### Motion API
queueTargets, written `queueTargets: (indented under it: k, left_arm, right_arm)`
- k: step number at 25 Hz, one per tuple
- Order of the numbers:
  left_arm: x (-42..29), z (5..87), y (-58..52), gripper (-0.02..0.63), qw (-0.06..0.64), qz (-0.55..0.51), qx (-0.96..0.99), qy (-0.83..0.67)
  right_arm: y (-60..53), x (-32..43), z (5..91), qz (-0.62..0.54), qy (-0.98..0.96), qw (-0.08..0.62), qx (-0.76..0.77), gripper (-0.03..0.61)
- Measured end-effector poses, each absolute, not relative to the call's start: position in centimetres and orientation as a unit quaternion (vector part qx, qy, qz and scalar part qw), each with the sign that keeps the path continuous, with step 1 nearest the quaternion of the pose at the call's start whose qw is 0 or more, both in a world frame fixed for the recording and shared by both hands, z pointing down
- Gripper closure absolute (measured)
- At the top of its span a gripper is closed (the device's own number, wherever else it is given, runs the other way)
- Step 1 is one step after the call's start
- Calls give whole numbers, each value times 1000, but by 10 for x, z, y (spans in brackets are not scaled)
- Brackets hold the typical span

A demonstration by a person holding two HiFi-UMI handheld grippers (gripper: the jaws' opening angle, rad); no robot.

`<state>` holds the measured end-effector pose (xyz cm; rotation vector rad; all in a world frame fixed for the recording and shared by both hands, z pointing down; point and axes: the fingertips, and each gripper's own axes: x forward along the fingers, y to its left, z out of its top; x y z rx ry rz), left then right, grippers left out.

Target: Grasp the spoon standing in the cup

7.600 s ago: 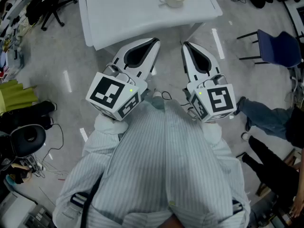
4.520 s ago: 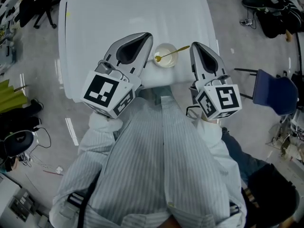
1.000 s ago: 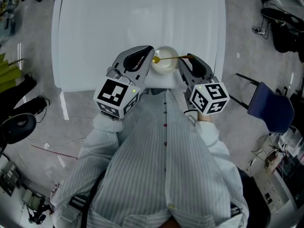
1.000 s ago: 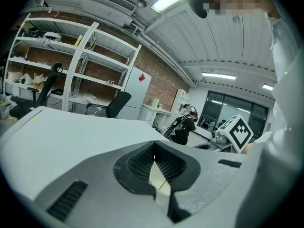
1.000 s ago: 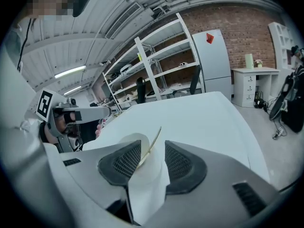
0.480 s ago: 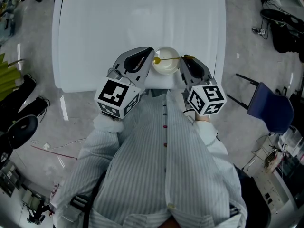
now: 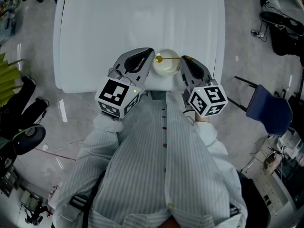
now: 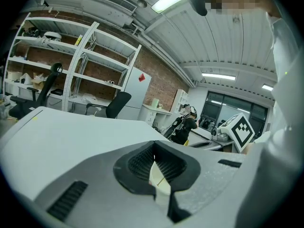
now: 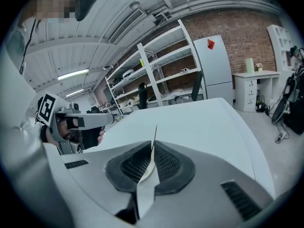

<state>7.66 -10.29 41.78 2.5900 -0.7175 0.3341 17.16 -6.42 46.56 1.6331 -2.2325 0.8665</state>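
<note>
A white cup (image 7: 166, 67) stands at the near edge of the white table (image 7: 137, 18). A golden spoon (image 7: 167, 58) leans in it, bowl to the left, handle reaching right. My right gripper (image 7: 184, 59) is at the cup's right side, and its jaws are closing on the spoon's handle. In the right gripper view the thin handle (image 9: 154, 136) sticks up from between the pads, pinched at the right gripper's tips (image 9: 152, 150). My left gripper (image 7: 150, 51) is shut and holds nothing, just left of the cup. Cup (image 8: 160, 183) and spoon show through the cavity behind the left gripper's tips (image 8: 154, 149).
A blue chair (image 7: 269, 110) stands on the floor to the right, and a black office chair (image 7: 21, 139) to the left. Metal shelving (image 8: 71, 56) and a white cabinet (image 9: 216, 70) line the brick wall beyond the table. A person (image 8: 183, 125) is far back.
The right gripper's jaws have come together on the spoon's handle, which lay over them before. The spoon's handle sits slightly lower and shorter in view. The left gripper has stayed put.
</note>
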Motion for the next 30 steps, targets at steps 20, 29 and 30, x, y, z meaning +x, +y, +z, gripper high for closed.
queueTargets:
  k: [20,29,30]
  left_arm:
    - [77,387,-117,604,190,96,939,-272]
    - [80,366,-118,604,172,78,937,-295]
    - [80,364,-117,604,170,76,936,-299]
  right_arm:
    - [-74,163,419,279,-795,118,526,566]
    - [-77,165,375,248,-820,92,508,566]
    - [-77,165,371,245,-823,88,506,566]
